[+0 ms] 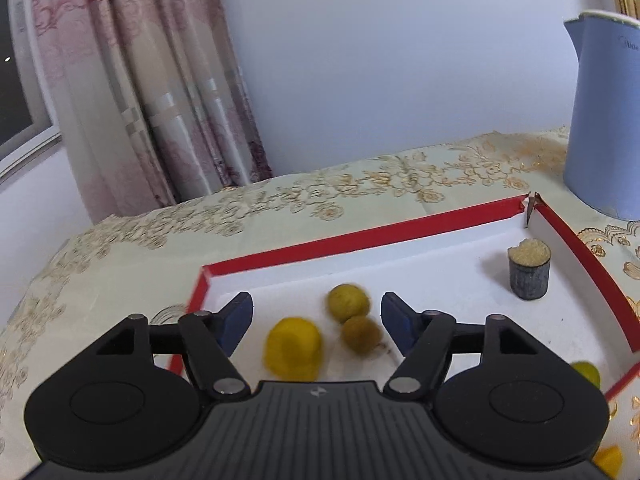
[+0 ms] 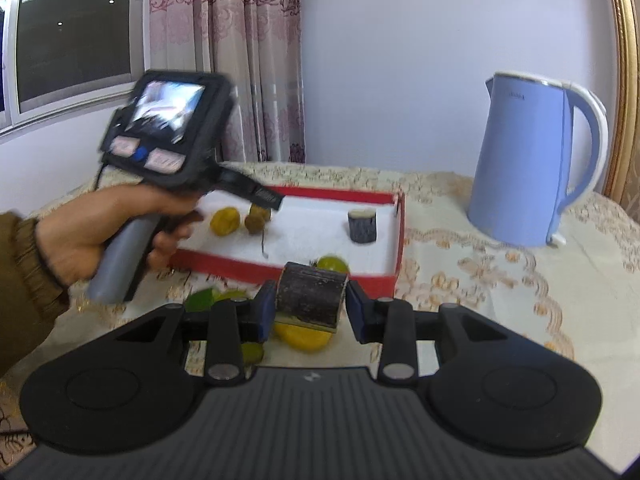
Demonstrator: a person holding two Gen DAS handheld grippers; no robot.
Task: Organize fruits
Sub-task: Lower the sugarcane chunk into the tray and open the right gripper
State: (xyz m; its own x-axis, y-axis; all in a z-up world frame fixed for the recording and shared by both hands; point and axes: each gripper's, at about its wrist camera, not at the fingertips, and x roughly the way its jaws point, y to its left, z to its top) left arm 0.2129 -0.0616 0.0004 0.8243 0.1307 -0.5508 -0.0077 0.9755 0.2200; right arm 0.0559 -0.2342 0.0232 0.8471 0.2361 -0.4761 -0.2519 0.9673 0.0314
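A shallow red-walled tray (image 1: 360, 238) with a white floor lies on the table; it also shows in the right wrist view (image 2: 396, 236). In it lie a yellow fruit (image 1: 293, 347), a yellow-green round fruit (image 1: 348, 303), a brown round fruit (image 1: 361, 335) and an upright dark sugarcane piece (image 1: 528, 270). My left gripper (image 1: 316, 322) is open and empty above the three fruits. My right gripper (image 2: 310, 316) is shut on a second dark sugarcane piece (image 2: 310, 294), held in front of the tray. Yellow and green fruits (image 2: 304, 338) lie on the cloth below it.
A blue electric kettle (image 2: 528, 160) stands right of the tray. A floral tablecloth (image 2: 480, 280) covers the table. A curtain (image 1: 160, 80) and a window hang behind at the left. A green fruit (image 2: 334, 264) lies in the tray's front.
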